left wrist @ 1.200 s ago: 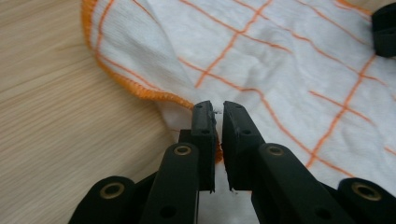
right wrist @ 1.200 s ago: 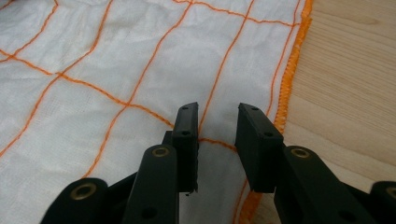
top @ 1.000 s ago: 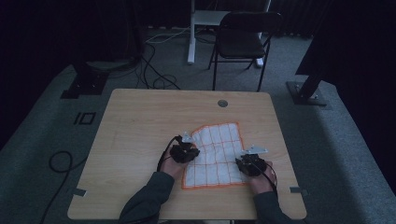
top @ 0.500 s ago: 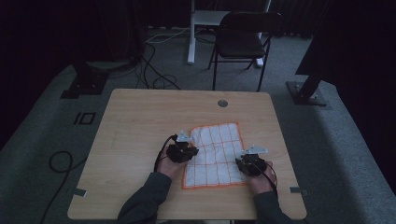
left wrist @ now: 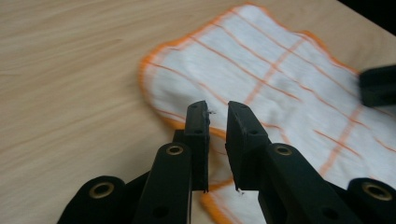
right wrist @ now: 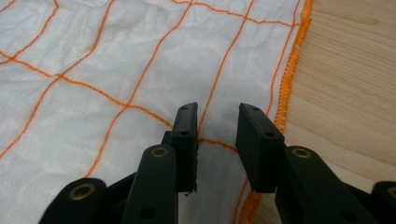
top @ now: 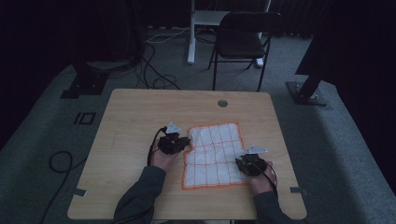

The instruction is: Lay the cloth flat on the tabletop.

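Lying flat on the pale wood-grain tabletop (top: 130, 130): one white woven cloth with orange grid lines and an orange stitched hem (top: 212, 154), soft, slightly creased, roughly rectangular with a notched left edge, near the person's side, right of centre. Right black two-jaw gripper (top: 250, 163), hard matte plastic with brass rivets: jaws parted by a narrow gap, empty, above the cloth's right hem. Left black two-jaw gripper (top: 173, 142): jaws have just been opening, now slightly apart, nothing pinched, over the cloth's left hem. Round grey grommet (top: 222, 103), set in the table's far edge. Black folding chair (top: 243, 42), beyond the table on grey carpet.
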### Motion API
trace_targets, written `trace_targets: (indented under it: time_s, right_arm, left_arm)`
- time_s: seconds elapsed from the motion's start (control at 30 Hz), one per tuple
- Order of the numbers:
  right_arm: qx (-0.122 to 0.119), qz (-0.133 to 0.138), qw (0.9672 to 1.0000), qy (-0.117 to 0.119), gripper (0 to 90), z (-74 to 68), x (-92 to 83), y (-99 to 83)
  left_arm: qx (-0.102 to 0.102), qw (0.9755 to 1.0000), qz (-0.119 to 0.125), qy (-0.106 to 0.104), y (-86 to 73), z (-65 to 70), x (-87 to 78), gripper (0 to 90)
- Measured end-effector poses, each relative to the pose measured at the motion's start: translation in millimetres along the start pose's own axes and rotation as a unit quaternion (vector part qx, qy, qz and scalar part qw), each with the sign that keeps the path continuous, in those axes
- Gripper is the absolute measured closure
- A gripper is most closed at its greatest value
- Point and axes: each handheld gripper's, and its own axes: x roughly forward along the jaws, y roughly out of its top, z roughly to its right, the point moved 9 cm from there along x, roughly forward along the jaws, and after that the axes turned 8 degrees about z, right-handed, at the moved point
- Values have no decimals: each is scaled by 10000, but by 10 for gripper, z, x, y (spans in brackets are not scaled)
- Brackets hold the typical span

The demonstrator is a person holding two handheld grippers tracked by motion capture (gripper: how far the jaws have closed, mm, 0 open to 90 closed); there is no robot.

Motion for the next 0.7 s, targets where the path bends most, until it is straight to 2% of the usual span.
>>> trace_targets:
  time_s: [0.17, 0.2, 0.3, 0.5, 0.53, 0.7]
  right_arm:
    - [5, -1, 10000, -1, 684, -1, 1, 0]
    - [7, -1, 10000, 1, 684, -2, 0, 0]
    - [10, -6, 10000, 1, 684, 0, 0, -1]
    - [29, -1, 10000, 4, 684, 0, -1, -2]
    - [31, 0, 10000, 1, 683, -1, -2, -3]
    - [35, 1, 10000, 5, 683, 0, -3, -4]
  left_arm:
    - [-47, 9999, -52, 128, -8, -98, 69, 797]
    - [-100, 9997, -108, 220, -35, -156, 146, 797]
    - [-139, 9994, -155, 290, -55, -200, 240, 796]
    - [-173, 9988, -251, 374, -40, -237, 391, 703]
    - [-153, 9987, -271, 396, -40, -237, 410, 664]
    - [-77, 9978, -358, 550, -49, -256, 541, 608]
